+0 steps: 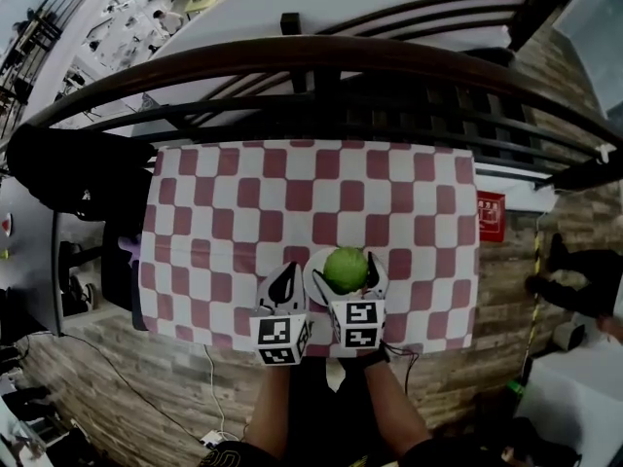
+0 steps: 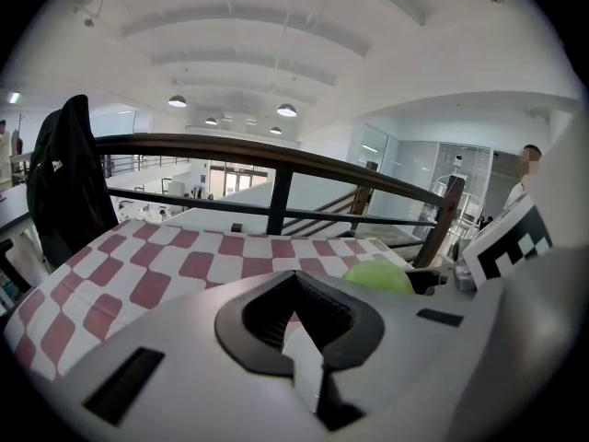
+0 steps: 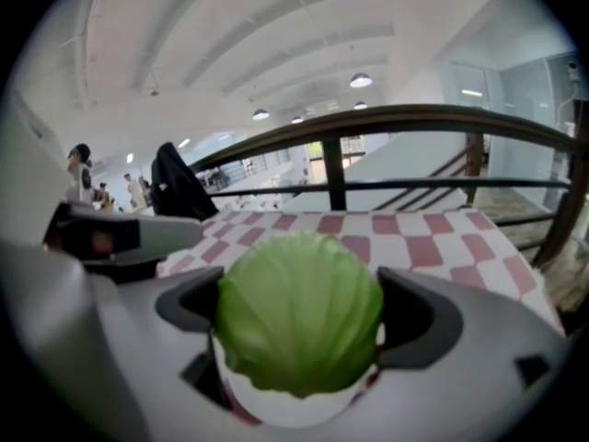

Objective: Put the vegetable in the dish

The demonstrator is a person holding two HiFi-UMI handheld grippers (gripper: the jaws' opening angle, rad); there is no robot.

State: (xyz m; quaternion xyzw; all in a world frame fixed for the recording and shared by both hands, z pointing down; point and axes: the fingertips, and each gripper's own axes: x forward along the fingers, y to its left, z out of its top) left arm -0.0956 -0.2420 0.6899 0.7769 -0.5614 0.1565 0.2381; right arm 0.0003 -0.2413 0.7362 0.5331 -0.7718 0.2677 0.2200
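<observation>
Right gripper [image 3: 302, 313] grasps round green cabbage [image 3: 299, 293] directly above white dish [image 3: 276, 412], apparently for release (left gripper [image 2: 296, 328] clenched, empty)

Centre of the head view: we see a red-and-white checked tablecloth [image 1: 243, 202], matt and cloth-like. Lower centre, the cabbage [image 1: 345, 269] has a ribbed, waxy leaf surface with a soft sheen. The white dish [image 3: 276, 412] beneath it looks smooth and faintly glossy; ceramic or plastic, we cannot tell. The left gripper [image 1: 283, 295] and right gripper [image 1: 346, 278] have pale grey matt plastic shells. The left one's black pads [image 2: 267, 316] are ribbed and dull. Their marker cubes [image 1: 282, 339] carry flat black-and-white print. Across the top, the handrail [image 1: 321, 52] is dark polished wood with a shine, above dark painted metal bars [image 1: 389, 105]. Lower left, the floor [image 1: 146, 377] shows matt wood-look planks. At the left of the left gripper view, a black jacket [image 2: 60, 182] is dull cloth
</observation>
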